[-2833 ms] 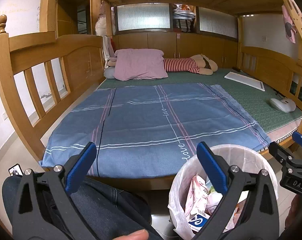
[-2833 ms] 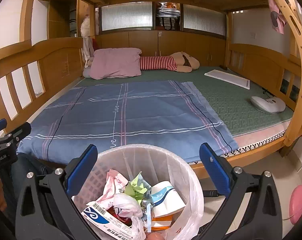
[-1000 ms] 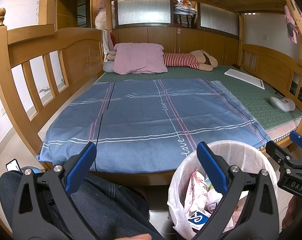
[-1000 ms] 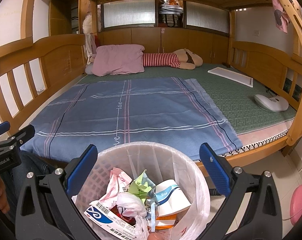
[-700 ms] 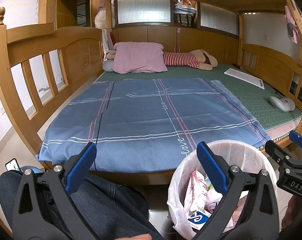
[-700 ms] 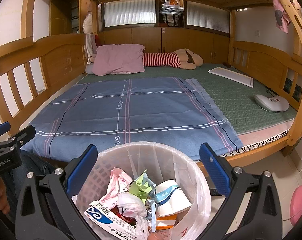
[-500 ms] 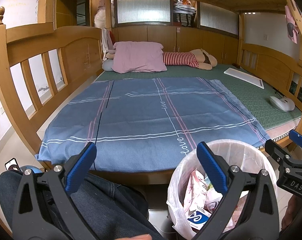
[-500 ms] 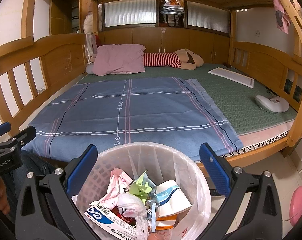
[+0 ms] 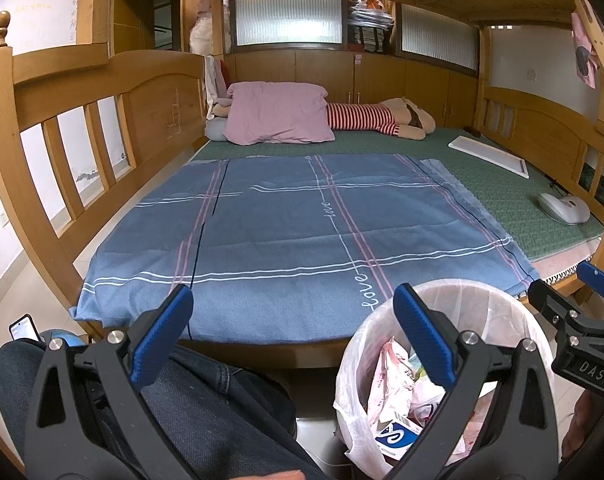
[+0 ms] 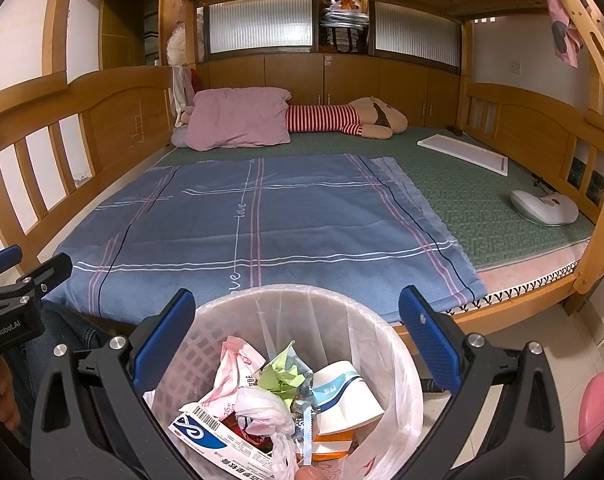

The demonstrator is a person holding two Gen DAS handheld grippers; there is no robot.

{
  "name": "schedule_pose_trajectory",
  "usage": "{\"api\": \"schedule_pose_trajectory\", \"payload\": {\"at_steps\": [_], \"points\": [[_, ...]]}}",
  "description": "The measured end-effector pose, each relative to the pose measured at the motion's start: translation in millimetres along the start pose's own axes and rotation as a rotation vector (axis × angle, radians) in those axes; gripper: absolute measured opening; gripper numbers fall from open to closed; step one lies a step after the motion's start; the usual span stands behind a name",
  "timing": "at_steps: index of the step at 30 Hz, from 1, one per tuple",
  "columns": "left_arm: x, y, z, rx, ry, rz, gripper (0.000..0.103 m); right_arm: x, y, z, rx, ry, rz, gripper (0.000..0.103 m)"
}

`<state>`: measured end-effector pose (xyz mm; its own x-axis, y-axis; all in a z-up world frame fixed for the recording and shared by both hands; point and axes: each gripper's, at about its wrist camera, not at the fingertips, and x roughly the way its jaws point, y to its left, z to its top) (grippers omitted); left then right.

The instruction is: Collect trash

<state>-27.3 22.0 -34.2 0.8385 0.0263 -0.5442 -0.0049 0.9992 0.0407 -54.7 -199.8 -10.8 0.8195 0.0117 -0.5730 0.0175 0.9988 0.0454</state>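
Note:
A white lined trash bin (image 10: 398, 364) stands on the floor at the foot of the bed, holding wrappers, a paper cup, a blue-and-white box and crumpled paper (image 10: 278, 400). My right gripper (image 10: 294, 320) is open and empty, directly above the bin. The bin also shows at lower right in the left wrist view (image 9: 506, 308). My left gripper (image 9: 292, 322) is open and empty, over the person's jeans (image 9: 206, 408) to the left of the bin. The blue checked sheet (image 10: 254, 216) on the bed shows no trash.
A wooden bunk bed frame (image 9: 86, 112) encloses a green mat (image 10: 482, 204). At the far end lie a pink pillow (image 10: 238, 122) and a striped plush toy (image 10: 342, 120). A white board (image 10: 462, 154) and a white device (image 10: 544, 206) lie at right.
Both grippers stay open and almost still. The views have shifted only slightly; nothing was picked up or dropped.

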Motion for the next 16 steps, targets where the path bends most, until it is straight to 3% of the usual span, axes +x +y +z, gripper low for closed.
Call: {"api": "schedule_pose_trajectory", "payload": {"at_steps": [16], "points": [[4.4, 4.3, -0.2, -0.031, 0.02, 0.002, 0.1, 4.3, -3.7, 0.0, -0.005, 0.007, 0.011, 0.1]]}}
